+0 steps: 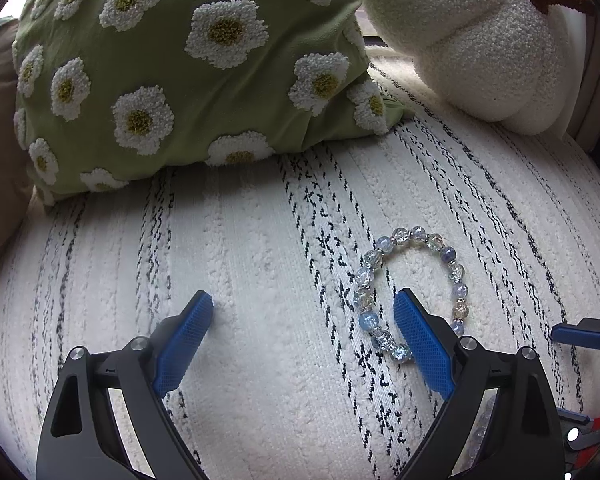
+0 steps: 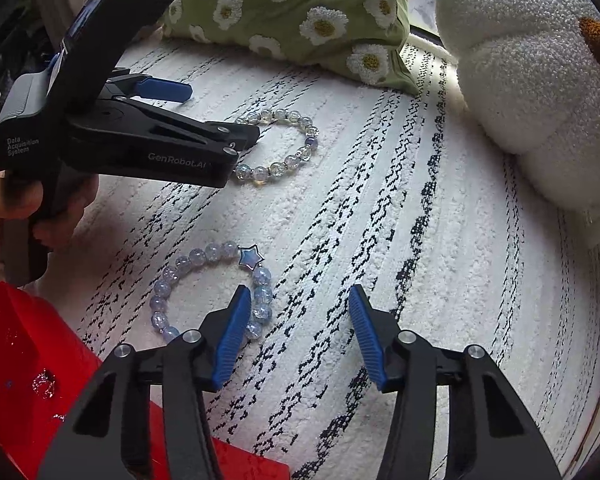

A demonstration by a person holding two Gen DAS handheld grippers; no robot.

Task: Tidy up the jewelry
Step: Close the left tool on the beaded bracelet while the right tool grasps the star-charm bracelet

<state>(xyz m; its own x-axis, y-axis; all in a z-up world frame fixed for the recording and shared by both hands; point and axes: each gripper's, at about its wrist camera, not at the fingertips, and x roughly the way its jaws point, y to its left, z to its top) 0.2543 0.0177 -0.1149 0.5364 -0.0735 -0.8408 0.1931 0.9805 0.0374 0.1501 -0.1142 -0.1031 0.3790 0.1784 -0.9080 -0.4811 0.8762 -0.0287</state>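
Observation:
A clear and pale-blue bead bracelet [image 1: 414, 284] lies on the white rug; it also shows in the right wrist view [image 2: 284, 148]. My left gripper [image 1: 304, 304] is open, and its right finger sits inside the bracelet loop, so the bracelet's near side lies between the jaws. A second blue bead bracelet with a star charm [image 2: 212, 288] lies on the rug in the right wrist view. My right gripper [image 2: 298, 300] is open and empty; its left finger covers part of that bracelet's right side. The left gripper's body [image 2: 140, 140] shows in the right wrist view.
A red box [image 2: 24, 364] sits at the lower left of the right wrist view. A green daisy cushion [image 1: 172, 72] and a white plush cushion [image 1: 472, 40] lie at the back of the black-striped white rug [image 1: 260, 360].

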